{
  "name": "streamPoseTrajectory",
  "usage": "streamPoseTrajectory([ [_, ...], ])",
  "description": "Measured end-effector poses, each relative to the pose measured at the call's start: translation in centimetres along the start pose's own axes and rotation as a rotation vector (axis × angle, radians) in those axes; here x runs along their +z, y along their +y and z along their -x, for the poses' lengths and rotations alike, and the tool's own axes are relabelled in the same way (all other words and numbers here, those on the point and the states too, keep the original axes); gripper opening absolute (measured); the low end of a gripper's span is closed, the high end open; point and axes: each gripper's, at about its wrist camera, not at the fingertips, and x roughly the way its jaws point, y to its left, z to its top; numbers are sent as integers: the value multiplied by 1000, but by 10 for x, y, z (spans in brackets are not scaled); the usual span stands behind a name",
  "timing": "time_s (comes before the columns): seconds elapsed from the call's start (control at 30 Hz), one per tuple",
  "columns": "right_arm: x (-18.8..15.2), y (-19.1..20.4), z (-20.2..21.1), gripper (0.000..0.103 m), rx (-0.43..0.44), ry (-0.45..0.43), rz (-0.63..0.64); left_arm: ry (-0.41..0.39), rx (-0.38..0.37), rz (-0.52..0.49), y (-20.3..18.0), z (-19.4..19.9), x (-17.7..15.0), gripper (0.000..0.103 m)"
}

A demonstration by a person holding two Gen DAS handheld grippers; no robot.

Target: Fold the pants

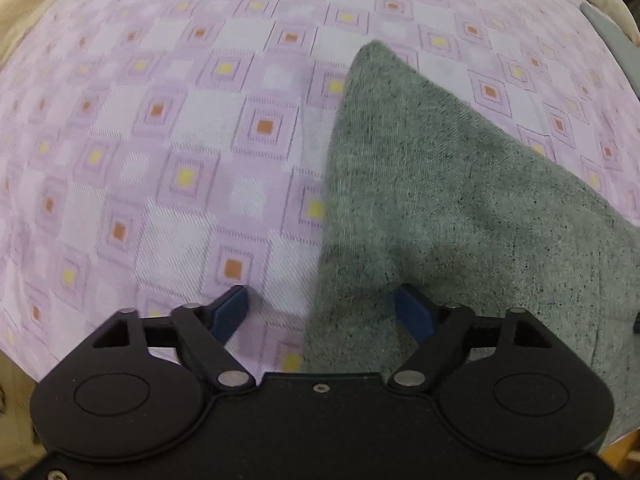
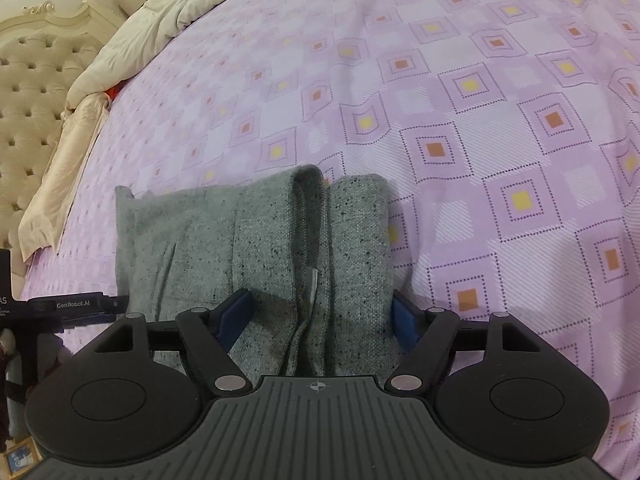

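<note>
The speckled grey-green knit pants [image 2: 280, 248], folded into a thick bundle on the lilac checked bedspread [image 2: 480, 128], are lying lengthwise straight ahead between the wide-open right claw [image 2: 320, 316], while the open left claw [image 1: 324, 312] is straddling only their left edge.

A home bedroom is showing here: a wide bed [image 2: 460, 92] is lying under a lilac sheet [image 1: 168, 128] printed with yellow and orange squares. A cream tufted headboard [image 2: 28, 92] with a carved top is standing at the bed's far left edge, and a rumpled beige quilt [image 2: 132, 36] is bunching along that edge, with a pale pillow [image 2: 60, 184] lying just below it.
</note>
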Motion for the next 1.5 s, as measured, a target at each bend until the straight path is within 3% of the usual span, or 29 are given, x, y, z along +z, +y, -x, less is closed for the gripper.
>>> streamPoseTrajectory([
  [0.03, -1, 3, 0, 71, -15, -2, 4, 4, -4, 8, 0, 1, -3, 83],
  [0.07, 0, 6, -1, 64, -32, 2, 8, 9, -4, 14, -2, 0, -3, 78],
  [0.1, 0, 10, -1, 37, -38, 6, 10, 9, -19, 16, -3, 1, -2, 69],
  [0.17, 0, 20, 2, 23, -19, 8, 55, 24, -108, 35, -5, 8, -1, 29],
  [0.2, -2, 28, 6, 21, -40, -1, 103, 21, -100, 39, -8, 12, -1, 20],
  [0.27, -5, 39, 16, 20, -55, -23, 164, -7, -61, 5, -15, 21, -4, 12],
  [0.37, -7, 45, 34, 18, -36, -54, 164, -71, -38, -21, -22, 47, -10, 11],
  [0.57, 6, 76, 48, 17, -13, -99, 201, -148, -65, -11, -10, 92, -7, 10],
  [0.73, 43, 116, 33, 17, 27, -143, 192, -215, -53, -18, 13, 116, 26, 10],
  [0.97, 109, 193, -10, 16, 78, -179, 240, -261, -25, -5, 66, 136, 97, 10],
  [1.1, 138, 228, -36, 12, 83, -195, 248, -262, -12, 15, 98, 129, 145, 10],
  [1.33, 166, 260, -84, 3, -11, -206, 231, -244, 14, 2, 137, 98, 195, 11],
  [1.4, 169, 268, -96, 5, -63, -214, 238, -214, 75, -17, 143, 82, 201, 19],
  [1.5, 164, 281, -103, 5, -97, -213, 242, -169, 139, 18, 165, 62, 210, 19],
])
